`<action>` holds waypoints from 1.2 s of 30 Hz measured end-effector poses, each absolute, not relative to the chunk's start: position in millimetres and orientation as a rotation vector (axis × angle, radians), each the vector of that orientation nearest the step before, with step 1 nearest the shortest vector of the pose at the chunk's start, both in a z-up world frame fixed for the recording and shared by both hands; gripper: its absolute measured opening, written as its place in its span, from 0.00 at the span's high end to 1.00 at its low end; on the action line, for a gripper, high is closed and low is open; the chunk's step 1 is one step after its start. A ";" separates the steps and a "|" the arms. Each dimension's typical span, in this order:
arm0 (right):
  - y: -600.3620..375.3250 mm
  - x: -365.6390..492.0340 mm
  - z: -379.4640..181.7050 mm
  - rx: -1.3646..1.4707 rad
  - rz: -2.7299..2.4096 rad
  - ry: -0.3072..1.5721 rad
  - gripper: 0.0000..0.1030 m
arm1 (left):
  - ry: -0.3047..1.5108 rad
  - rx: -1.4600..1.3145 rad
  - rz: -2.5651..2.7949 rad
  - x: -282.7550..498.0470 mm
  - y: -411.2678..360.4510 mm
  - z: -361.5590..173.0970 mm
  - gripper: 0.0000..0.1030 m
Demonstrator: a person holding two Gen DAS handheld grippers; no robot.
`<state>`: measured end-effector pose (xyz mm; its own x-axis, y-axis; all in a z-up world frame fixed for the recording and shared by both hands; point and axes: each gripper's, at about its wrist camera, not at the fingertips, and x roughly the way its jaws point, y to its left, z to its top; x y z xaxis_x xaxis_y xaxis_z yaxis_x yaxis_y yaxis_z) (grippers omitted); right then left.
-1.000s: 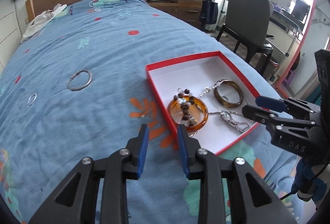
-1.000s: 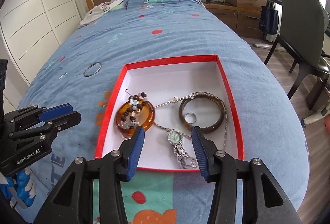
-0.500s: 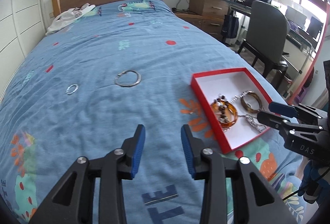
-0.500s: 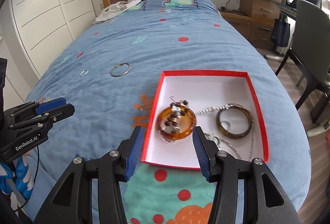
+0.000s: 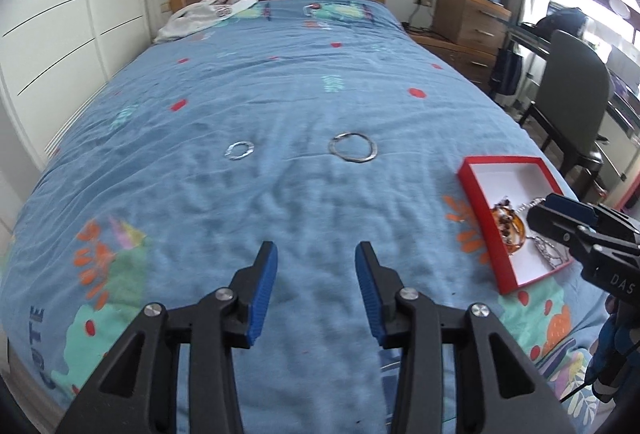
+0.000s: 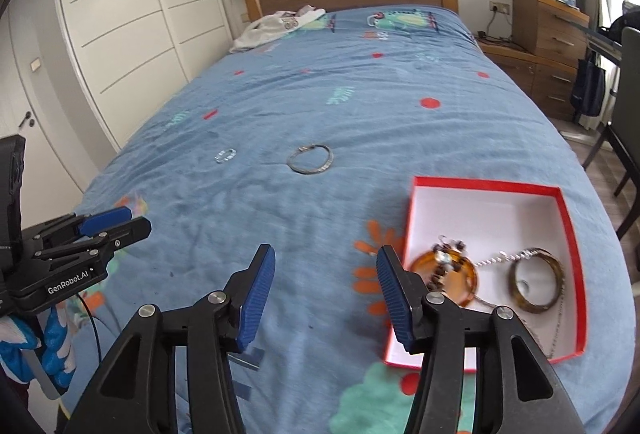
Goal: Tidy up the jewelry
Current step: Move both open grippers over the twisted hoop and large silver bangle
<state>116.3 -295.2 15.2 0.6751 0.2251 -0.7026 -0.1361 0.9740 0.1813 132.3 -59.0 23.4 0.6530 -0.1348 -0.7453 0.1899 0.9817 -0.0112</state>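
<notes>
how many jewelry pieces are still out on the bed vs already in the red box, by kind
On the bed:
silver bangle: 1
small silver ring: 1
In the red box:
amber bangle: 1
brown bangle: 1
beaded piece: 1
silver chain: 1
small ring: 1
Total: 7, counting what shows clearly.

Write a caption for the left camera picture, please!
Empty left gripper, jaws opening, faces two silver bracelets on the blue bedspread.

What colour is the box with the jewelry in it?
The box is red outside and white inside. The right wrist view shows it best.
</notes>
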 end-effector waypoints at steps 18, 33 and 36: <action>-247.8 176.8 14.2 0.119 0.345 0.783 0.47 | 0.856 0.027 -0.057 159.5 -9.8 13.9 0.62; -255.1 293.0 -55.9 0.161 0.293 0.888 0.47 | 0.902 -0.086 -0.062 292.8 17.9 -40.4 0.62; -257.8 314.7 -70.4 0.183 0.283 0.907 0.47 | 0.920 -0.091 -0.086 320.1 14.3 -52.7 0.62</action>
